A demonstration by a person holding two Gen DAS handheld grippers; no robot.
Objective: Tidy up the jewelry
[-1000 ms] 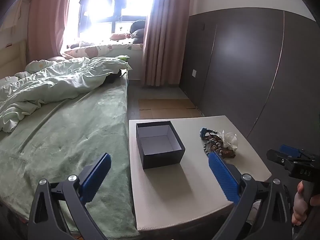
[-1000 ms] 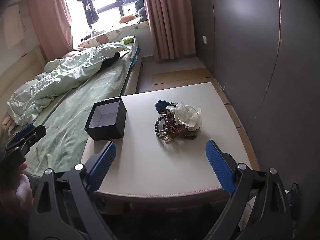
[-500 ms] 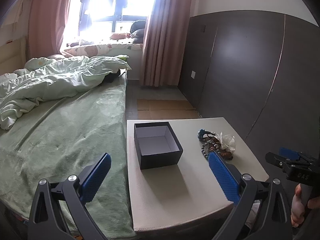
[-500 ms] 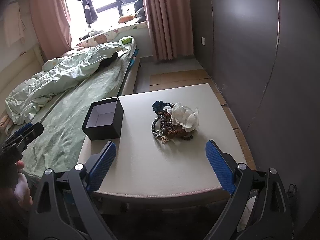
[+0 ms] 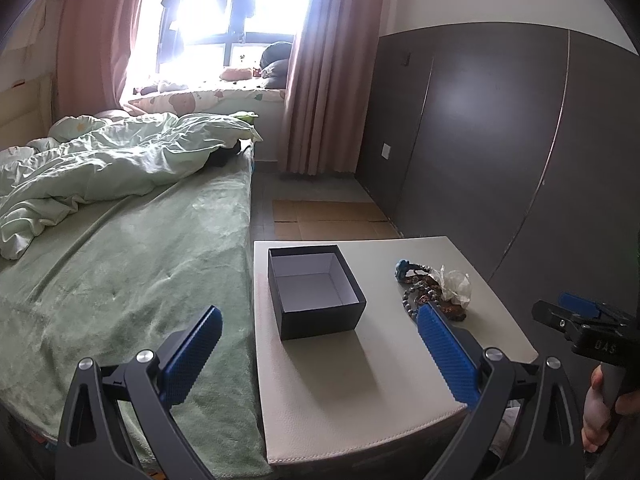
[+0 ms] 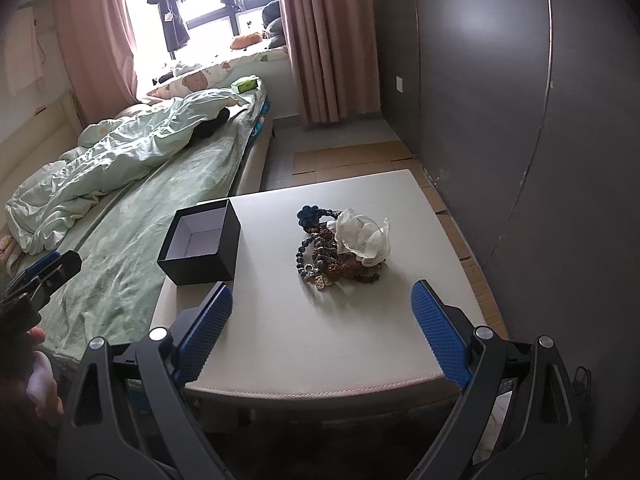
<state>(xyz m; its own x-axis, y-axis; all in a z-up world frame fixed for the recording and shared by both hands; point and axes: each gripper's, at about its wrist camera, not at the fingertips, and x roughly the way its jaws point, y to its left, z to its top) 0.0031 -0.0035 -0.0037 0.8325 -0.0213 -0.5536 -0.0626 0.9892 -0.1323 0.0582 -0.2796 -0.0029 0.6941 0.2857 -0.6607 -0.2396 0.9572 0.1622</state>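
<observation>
A black open box (image 5: 314, 290) (image 6: 202, 242) with a pale, bare inside sits on the left part of a white low table (image 5: 340, 364) (image 6: 320, 332). To its right lies a heap of bead bracelets (image 5: 424, 294) (image 6: 328, 258) with a crumpled clear plastic bag (image 5: 454, 286) (image 6: 362, 236) on top. My left gripper (image 5: 320, 350) is open, hovering short of the box with nothing between its blue pads. My right gripper (image 6: 322, 330) is open too, above the table's near edge and short of the heap.
A bed with a green cover (image 5: 120, 272) (image 6: 140, 240) and a rumpled duvet (image 5: 112, 168) adjoins the table's left side. A dark panelled wall (image 5: 500, 140) (image 6: 540, 120) runs along the right. Cardboard sheets (image 5: 328, 220) lie on the floor beyond the table.
Both views have drifted slightly: the table, box and jewelry sit a little lower and nearer to my left gripper. Both grippers stay open and hold nothing.
</observation>
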